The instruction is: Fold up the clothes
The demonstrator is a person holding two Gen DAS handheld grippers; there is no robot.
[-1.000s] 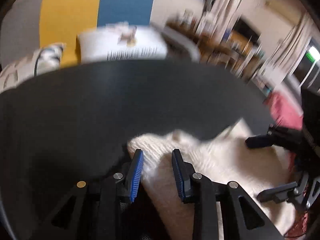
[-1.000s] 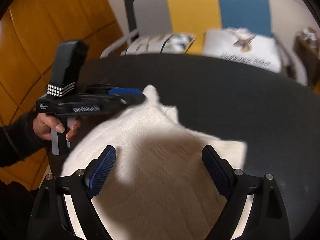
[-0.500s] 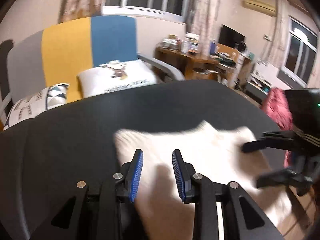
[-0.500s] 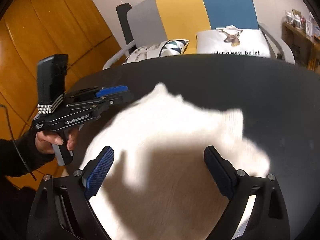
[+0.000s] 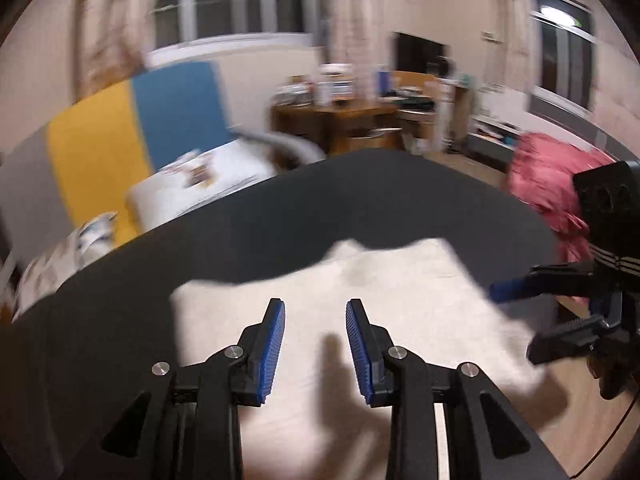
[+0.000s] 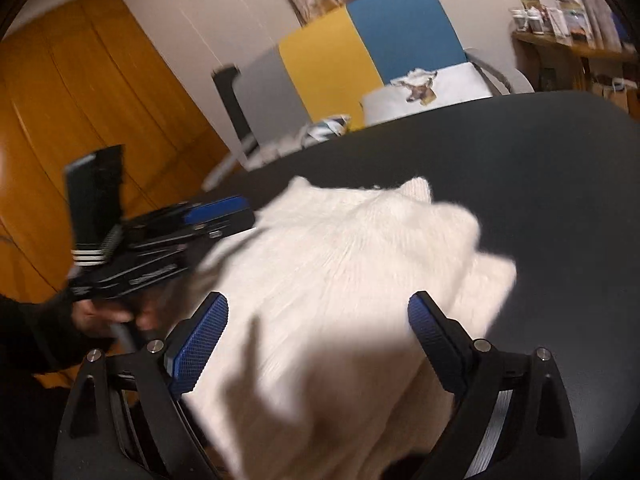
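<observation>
Nearest the left camera: left gripper (image 5: 315, 344), black frame, blue ribbed pads (image 5: 273, 344). Jaws part-way apart with a clear gap; nothing between them. It hangs above the sweater, not touching it.

Nearest the right camera: right gripper (image 6: 316, 340), same make, blue pads (image 6: 198, 346). Jaws spread wide, empty, poised over the sweater.

Sweater (image 6: 340, 280): cream knit, one piece. Lies on the table, spread in a rough rectangle, near edge at or over the table's near rim. Two soft corners stick up along its far edge. Gripper shadows fall across its near part. Blurred in both views; fold lines cannot be told.

Table (image 6: 540, 184): dark, matte, rounded far edge. Bare around the sweater on the far and right sides.

Hand (image 6: 100, 314): seen from the right camera at the table's left side, dark sleeve (image 6: 36, 336), gripping the left tool's handle.

From the left camera the right gripper (image 5: 516, 320) shows at the right edge, one finger tipped blue, beside the sweater's right border; contact cannot be told.

Beyond the table:
- sofa (image 6: 360, 48), back in grey, yellow and blue panels
- white cushion (image 6: 432, 88) with an animal print, on the seat
- patterned cushion (image 6: 332, 126), beside it
- pink cloth heap (image 5: 552, 184), right of the table
- wooden desk (image 5: 336, 120), cluttered, by the far wall
- orange wood panelling (image 6: 80, 120), left
- curtained windows (image 5: 240, 4), farthest
</observation>
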